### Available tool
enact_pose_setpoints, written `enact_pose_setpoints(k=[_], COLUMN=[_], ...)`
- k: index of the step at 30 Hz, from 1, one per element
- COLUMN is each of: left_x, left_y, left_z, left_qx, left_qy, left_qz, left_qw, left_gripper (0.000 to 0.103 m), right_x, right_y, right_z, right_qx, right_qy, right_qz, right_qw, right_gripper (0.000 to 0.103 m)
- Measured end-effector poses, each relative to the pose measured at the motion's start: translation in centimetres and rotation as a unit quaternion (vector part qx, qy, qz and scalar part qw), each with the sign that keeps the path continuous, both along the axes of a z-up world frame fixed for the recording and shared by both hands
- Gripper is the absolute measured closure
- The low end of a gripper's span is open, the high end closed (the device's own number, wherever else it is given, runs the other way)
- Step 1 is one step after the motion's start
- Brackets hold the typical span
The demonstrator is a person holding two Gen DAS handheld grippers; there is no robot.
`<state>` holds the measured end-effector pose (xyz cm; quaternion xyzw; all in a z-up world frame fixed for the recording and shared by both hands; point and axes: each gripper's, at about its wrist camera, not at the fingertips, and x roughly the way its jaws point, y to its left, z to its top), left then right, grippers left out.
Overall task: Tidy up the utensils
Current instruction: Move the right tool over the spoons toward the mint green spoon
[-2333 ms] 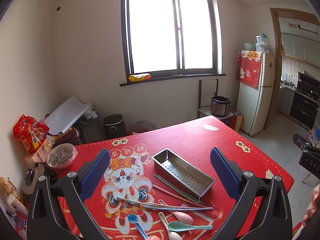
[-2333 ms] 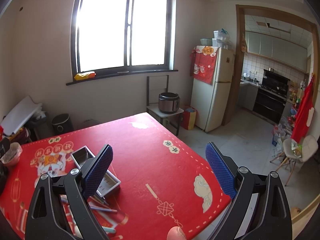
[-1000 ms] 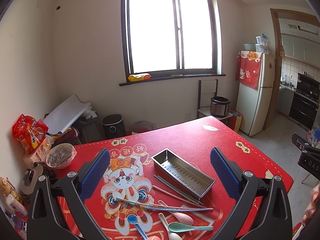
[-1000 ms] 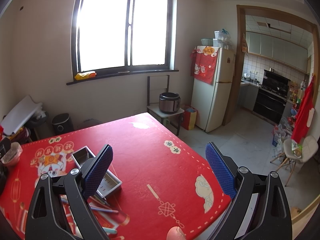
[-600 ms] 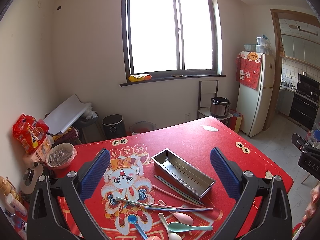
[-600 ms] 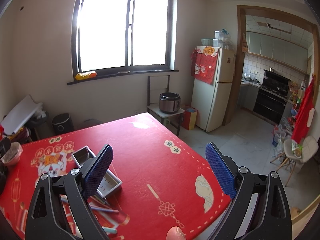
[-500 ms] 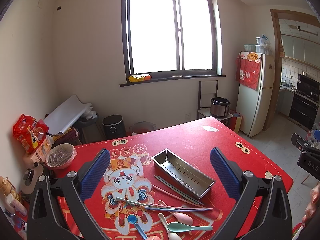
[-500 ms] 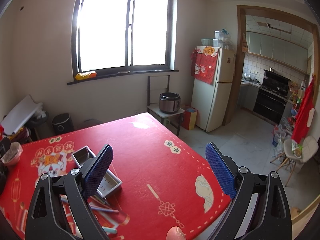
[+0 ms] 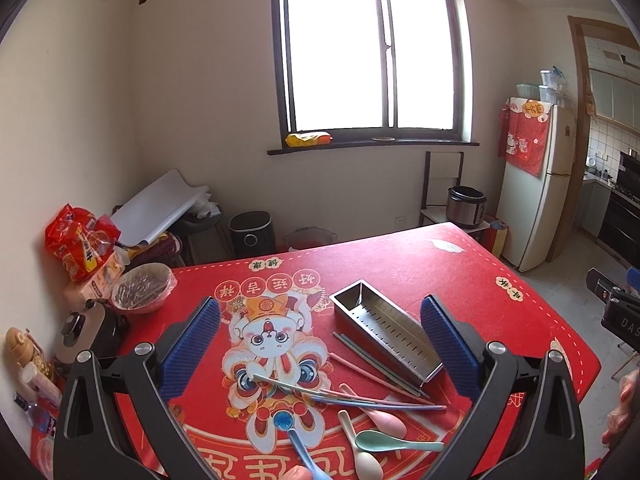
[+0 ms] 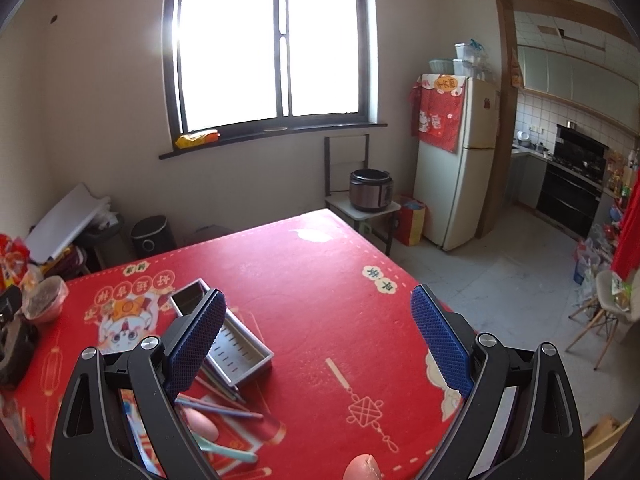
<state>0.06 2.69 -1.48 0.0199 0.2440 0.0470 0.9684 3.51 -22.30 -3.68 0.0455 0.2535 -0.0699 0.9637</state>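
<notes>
A long steel utensil tray [image 9: 387,334] lies empty on the red tablecloth [image 9: 440,272]. Just in front of it lie loose chopsticks [image 9: 360,396] in grey, pink and blue. Nearer me lie a blue spoon [image 9: 298,442], a pink spoon [image 9: 386,416], a green spoon [image 9: 396,440] and a white spoon [image 9: 362,456]. My left gripper [image 9: 320,342] hovers open above them, holding nothing. My right gripper [image 10: 318,340] is open and empty over the table's right half. From there the tray [image 10: 240,346], chopsticks [image 10: 224,406] and pink spoon [image 10: 202,420] show at lower left, partly behind its left finger.
A covered bowl [image 9: 143,286], snack bags [image 9: 82,246] and a small black appliance [image 9: 86,332] crowd the table's left edge. Past the right edge the floor drops away toward a fridge [image 10: 460,160]. A hand [image 9: 624,408] and the other tool's body [image 9: 618,314] show at the right.
Both views have swung slightly left, so the tray and utensils sit a little further right in frame. Nothing on the table has moved; both grippers remain open.
</notes>
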Motion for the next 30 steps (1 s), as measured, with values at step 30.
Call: enact_pose_setpoints(k=[30], left_x=[-3.3], left_y=[4.6], left_z=[-10.4], left_qx=[-0.093], left_qy=[0.076], left_qz=[0.212], left_qw=[0.97], left_gripper=[0.006], right_x=[7.8], right_y=[9.6], right_z=[-15.8], right_qx=[-0.044], right_qy=[0.158], right_qz=[0.489], right_qw=[0.857], right_gripper=[0.012])
